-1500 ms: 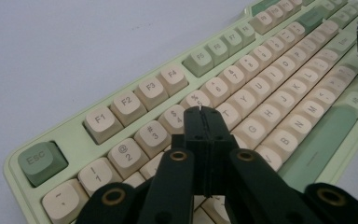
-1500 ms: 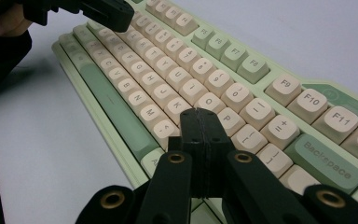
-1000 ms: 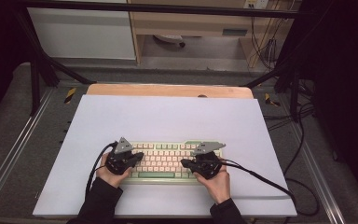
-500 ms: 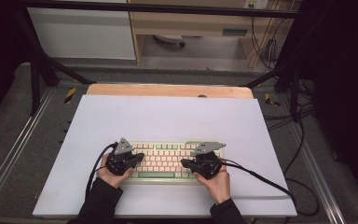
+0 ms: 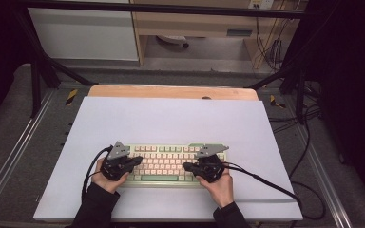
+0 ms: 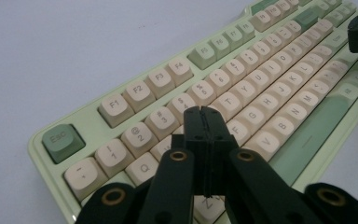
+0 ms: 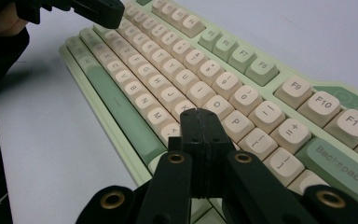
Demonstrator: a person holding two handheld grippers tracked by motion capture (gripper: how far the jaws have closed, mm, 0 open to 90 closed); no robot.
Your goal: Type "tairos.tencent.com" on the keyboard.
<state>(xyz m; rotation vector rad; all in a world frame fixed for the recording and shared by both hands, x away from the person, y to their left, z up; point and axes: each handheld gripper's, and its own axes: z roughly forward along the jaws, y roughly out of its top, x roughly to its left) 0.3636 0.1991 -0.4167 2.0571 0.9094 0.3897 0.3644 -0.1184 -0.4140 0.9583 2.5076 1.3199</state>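
A pale green keyboard (image 5: 168,161) with cream keys lies near the front of the white table sheet. My left gripper (image 5: 137,161) hovers over its left end, jaws pressed together with nothing between them; in the left gripper view the gripper (image 6: 206,113) sits above the keys near W and E of the keyboard (image 6: 270,79). My right gripper (image 5: 186,166) is over the right half, also shut and empty; its tips (image 7: 199,114) hang above the keys near L on the keyboard (image 7: 177,70). The other gripper (image 7: 98,10) shows at the top left there.
A white sheet (image 5: 171,118) covers the table, with a wooden edge (image 5: 171,91) at the back. Black cables (image 5: 266,183) trail from the right gripper across the sheet. Metal frame rails (image 5: 9,147) run along both sides.
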